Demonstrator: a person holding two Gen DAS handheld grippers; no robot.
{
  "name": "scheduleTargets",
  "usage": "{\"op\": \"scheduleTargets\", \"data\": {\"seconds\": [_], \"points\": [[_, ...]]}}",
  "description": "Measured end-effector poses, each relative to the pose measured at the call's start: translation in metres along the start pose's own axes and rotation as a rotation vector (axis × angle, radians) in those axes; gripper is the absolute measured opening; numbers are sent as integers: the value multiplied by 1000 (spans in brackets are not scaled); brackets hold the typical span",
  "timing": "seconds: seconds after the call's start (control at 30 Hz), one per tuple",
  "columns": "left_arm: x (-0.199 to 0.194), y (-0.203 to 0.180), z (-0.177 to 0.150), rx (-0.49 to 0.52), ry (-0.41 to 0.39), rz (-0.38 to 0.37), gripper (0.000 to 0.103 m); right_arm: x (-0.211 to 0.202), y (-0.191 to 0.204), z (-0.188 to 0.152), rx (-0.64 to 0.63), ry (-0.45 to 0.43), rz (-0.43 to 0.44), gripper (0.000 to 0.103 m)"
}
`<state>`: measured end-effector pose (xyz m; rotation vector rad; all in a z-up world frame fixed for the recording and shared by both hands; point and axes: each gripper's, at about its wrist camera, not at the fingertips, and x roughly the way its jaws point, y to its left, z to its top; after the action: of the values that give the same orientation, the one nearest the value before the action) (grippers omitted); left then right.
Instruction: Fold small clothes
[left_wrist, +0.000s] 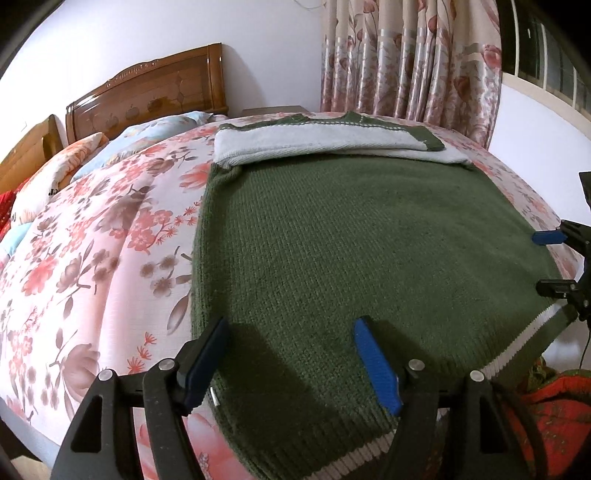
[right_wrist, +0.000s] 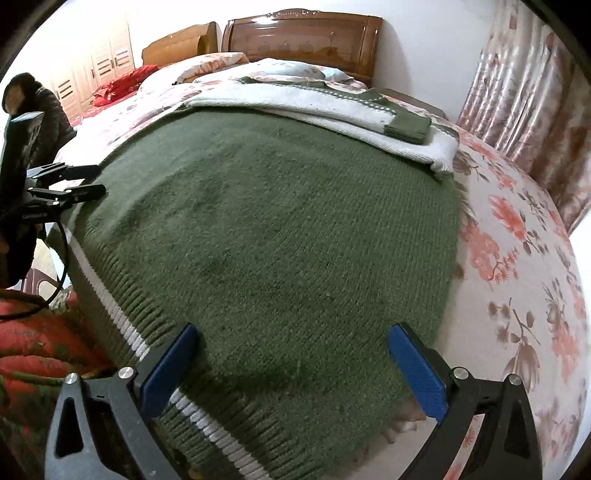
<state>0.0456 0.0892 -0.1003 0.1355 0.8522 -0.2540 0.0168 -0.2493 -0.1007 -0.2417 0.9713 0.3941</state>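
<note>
A green knit sweater (left_wrist: 351, 251) with a white band and white sleeves lies flat on the bed, hem toward me. Its sleeves (left_wrist: 314, 142) are folded across the chest at the far end. My left gripper (left_wrist: 290, 328) is open over the hem's left corner, with the fabric below the fingers. My right gripper (right_wrist: 291, 334) is open over the hem's right corner; it also shows at the right edge of the left wrist view (left_wrist: 546, 262). The sweater (right_wrist: 266, 229) fills the right wrist view, and the left gripper (right_wrist: 88, 181) shows at its left edge.
The bed has a pink floral cover (left_wrist: 92, 251), pillows (left_wrist: 62, 166) and a wooden headboard (left_wrist: 147, 92). Floral curtains (left_wrist: 406, 55) hang behind. A red patterned quilt (right_wrist: 33, 350) lies by the near bed edge. Wardrobes (right_wrist: 96, 70) stand far left.
</note>
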Motion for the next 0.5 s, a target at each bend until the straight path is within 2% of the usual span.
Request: {"op": "scheduleTargets", "data": {"seconds": [0.37,0.43,0.47,0.5], "points": [[-1,-1,0,6,12,-2,73,-2,1,-6,-1,-24,-4,103],[-1,-6,5,-1,34,-3,68,-3,2,-4,6,-11,-15,103],[-1,-10,11,4,40,-24,62,-3,3,-2,11,-1,-25,103],[-1,-13,15,9,40,-41,61,-3,6,3,14,4,-38,103]]}}
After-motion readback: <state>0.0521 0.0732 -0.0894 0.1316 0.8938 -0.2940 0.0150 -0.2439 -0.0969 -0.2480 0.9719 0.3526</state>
